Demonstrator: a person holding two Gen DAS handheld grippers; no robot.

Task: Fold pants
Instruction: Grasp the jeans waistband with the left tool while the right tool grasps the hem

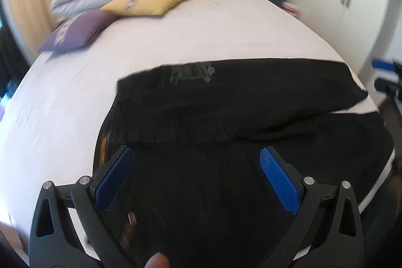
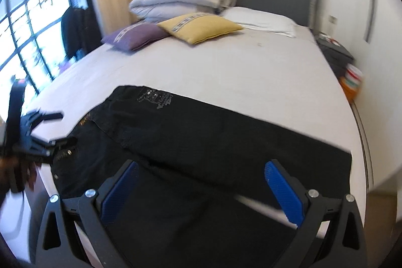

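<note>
Black pants (image 2: 201, 147) were lying flat across the bed (image 2: 226, 72), right gripper (image 2: 201, 190) hovering over them with jaws wide apart.

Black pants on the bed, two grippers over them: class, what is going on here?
A person holding a gripper in each hand is folding black pants spread across the foot of a white bed. The left gripper and right gripper both hang open above the dark fabric, gripping nothing. One leg appears to lie over the other. Purple and yellow cushions sit near the headboard.
</note>
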